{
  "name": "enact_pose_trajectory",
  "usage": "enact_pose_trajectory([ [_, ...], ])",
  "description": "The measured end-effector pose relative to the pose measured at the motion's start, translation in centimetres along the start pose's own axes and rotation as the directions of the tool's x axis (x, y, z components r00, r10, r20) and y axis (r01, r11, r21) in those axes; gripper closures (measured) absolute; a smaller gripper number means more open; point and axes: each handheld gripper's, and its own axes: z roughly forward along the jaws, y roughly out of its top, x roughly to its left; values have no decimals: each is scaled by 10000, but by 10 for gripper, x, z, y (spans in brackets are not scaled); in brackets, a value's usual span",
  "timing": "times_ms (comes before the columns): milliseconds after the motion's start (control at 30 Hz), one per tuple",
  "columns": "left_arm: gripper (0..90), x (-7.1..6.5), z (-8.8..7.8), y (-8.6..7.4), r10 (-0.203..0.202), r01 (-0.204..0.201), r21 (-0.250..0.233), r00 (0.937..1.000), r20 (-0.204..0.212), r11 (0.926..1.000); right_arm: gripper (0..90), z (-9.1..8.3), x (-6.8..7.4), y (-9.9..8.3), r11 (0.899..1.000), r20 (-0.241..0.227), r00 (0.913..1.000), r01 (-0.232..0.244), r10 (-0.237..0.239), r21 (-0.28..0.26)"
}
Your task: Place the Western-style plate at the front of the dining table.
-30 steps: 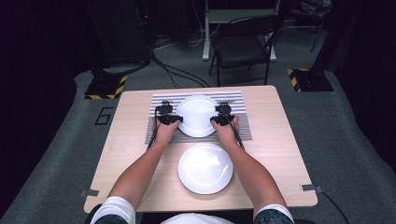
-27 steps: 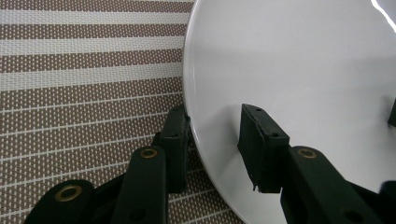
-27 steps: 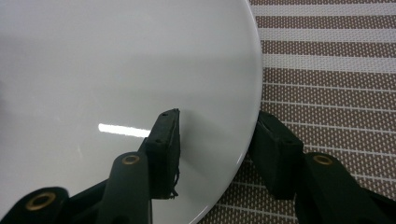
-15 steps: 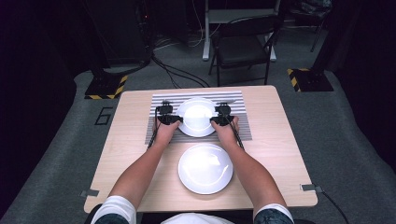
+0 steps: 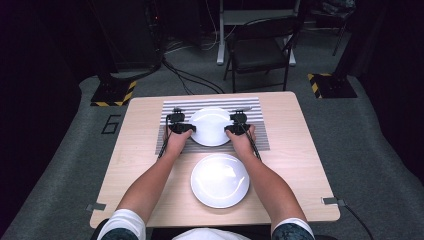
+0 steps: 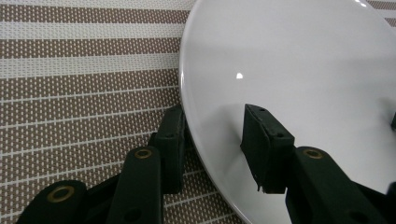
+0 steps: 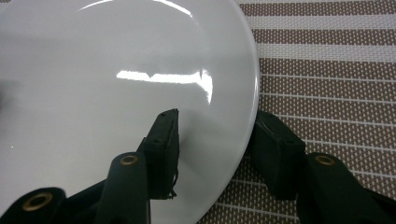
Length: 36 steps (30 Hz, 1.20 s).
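Two grippers flank a white plate on a striped placemat, and the left one's hold has just slackened.

The left gripper (image 5: 191,128) has been opening: its fingers (image 6: 267,145) straddle the plate (image 5: 210,126) rim with a visible gap, released. The right gripper (image 5: 230,129) also straddles the rim (whether it is still pinching, I cannot tell). The plate sits as before on the placemat (image 5: 260,135) at the tabletop's (image 5: 300,165) far side, probably set down; a second plate (image 5: 220,180) lies nearer the person.
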Motion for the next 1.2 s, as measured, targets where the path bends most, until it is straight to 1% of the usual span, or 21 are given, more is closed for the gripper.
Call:
enact_pose_trajectory([
  [33, 596, 1, 0, 0, 2, -1, -31, 10000, 25, 10000, 524, 0, 0, 0, 10000, 25, 10000, 40, -40, -23],
  [67, 596, 1, 0, 0, -8, 8, -29, 10000, 26, 10000, 522, 0, 1, 0, 10000, 31, 10000, -32, 32, 24],
  [167, 596, 1, 0, 0, -7, 8, -19, 10000, 58, 10000, 522, 0, 0, 0, 10000, 2, 10000, 44, -44, -19],
  [200, 595, 1, 0, 0, 5, -5, -12, 10000, 36, 10000, 522, 0, 0, 0, 10000, -20, 10000, -22, 22, -2],
  [300, 582, 0, -2, 0, 38, -39, -28, 9999, -102, 10000, 517, -1, 0, 0, 9999, 62, 9999, 134, -134, -76],
  [367, 575, 0, -4, 1, 55, -56, -133, 10000, -64, 9999, 510, -3, 0, 0, 9995, 173, 9997, 198, -194, -228],
  [500, 563, 0, -9, 2, 134, -136, -261, 9999, -76, 9996, 508, -8, -1, 1, 9994, 197, 9996, 219, -213, -276],
  [533, 561, 1, -10, 2, 181, -182, -283, 9998, -70, 9994, 506, -9, -2, 2, 9993, 212, 9996, 213, -207, -292],
  [733, 555, 2, -17, 2, 133, -136, -423, 9999, -66, 9990, 503, -14, -10, 3, 9986, 233, 9996, 180, -169, -487],
  [800, 553, 2, -19, 2, 161, -164, -475, 9998, -65, 9987, 500, -16, -12, 3, 9986, 155, 9999, 83, -75, -526],
  [833, 550, 3, -20, 2, 238, -241, -484, 9997, -66, 9985, 500, -17, -13, 2, 9984, 171, 9998, 39, -29, -571],
  [867, 545, 2, -20, 2, 196, -199, -490, 9998, -71, 9986, 499, -19, -15, 2, 9982, 131, 9999, -27, 35, -598],
  [1033, 538, 2, -26, 0, 328, -328, -599, 9995, -11, 9977, 498, -25, -22, -1, 9976, 87, 9998, -161, 167, -668],
  [1067, 538, 2, -27, -1, 392, -391, -612, 9992, 2, 9974, 497, -26, -23, -2, 9982, 77, 9999, -84, 88, -591],
  [1100, 538, 2, -28, -1, 358, -356, -658, 9994, 16, 9972, 495, -27, -24, -2, 9981, 107, 9999, -26, 32, -611],
  [1133, 538, 3, -30, -2, 466, -462, -694, 9989, 47, 9965, 495, -29, -25, -2, 9981, 94, 10000, -27, 33, -610],
  [1200, 538, 2, -34, -3, 498, -495, -727, 9988, 18, 9961, 495, -34, -26, -3, 9971, 57, 10000, 20, -16, -760],
])
